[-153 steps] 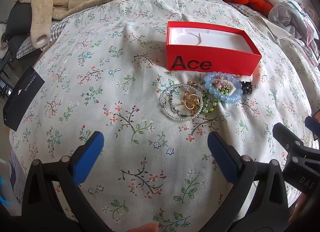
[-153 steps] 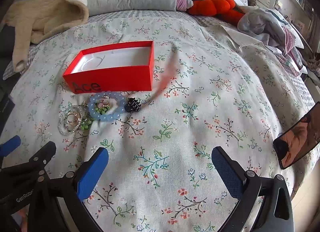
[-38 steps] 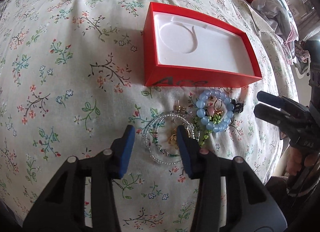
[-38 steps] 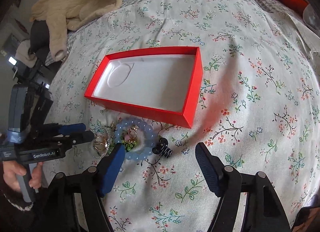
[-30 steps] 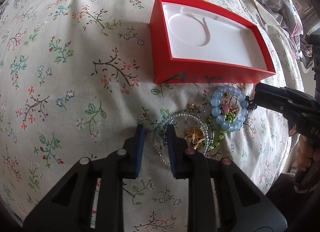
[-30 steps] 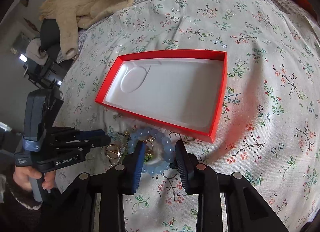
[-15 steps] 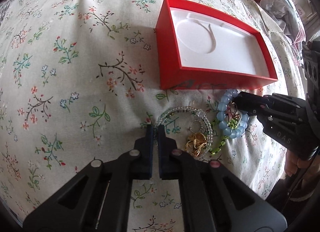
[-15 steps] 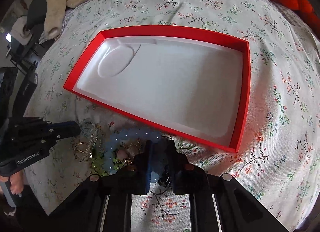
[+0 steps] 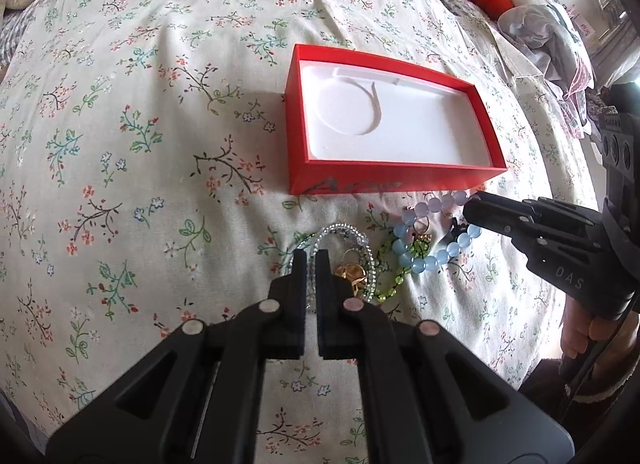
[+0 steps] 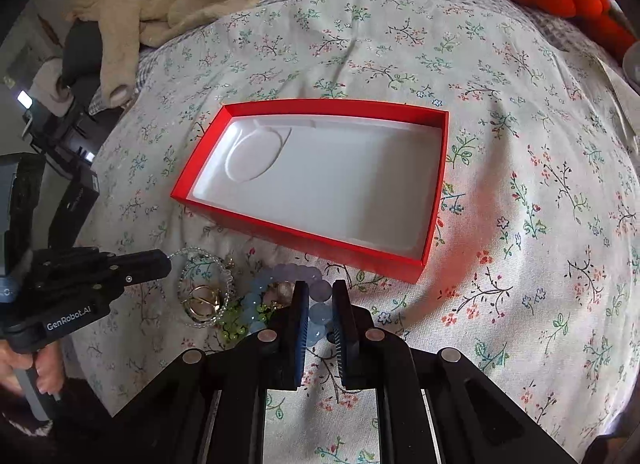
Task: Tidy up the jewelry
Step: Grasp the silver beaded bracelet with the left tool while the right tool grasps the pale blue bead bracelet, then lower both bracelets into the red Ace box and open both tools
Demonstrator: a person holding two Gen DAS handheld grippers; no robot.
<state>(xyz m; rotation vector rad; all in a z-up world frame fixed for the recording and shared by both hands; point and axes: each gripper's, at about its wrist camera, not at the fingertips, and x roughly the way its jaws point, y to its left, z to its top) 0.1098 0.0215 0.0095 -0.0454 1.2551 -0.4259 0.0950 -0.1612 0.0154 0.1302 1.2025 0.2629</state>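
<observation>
Left wrist view: the left gripper (image 9: 311,260) is clamped on the clear bead strand (image 9: 344,229), at 6 o'clock of the red box (image 9: 380,179) on the floral bedspread (image 9: 120,143). Right wrist view: the right gripper (image 10: 319,304) pinches the blue bracelet (image 10: 318,314), at 6 o'clock of the box (image 10: 304,240).

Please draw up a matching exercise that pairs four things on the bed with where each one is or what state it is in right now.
Things:
1. red box
2. blue bead bracelet
3. clear bead bracelet
4. gold rings

Places or states:
A. pinched by the left gripper
B. lying inside the clear loop
C. open, with nothing in its white tray
D. clamped in the right gripper

Pairs: 1-C, 2-D, 3-A, 4-B
</observation>
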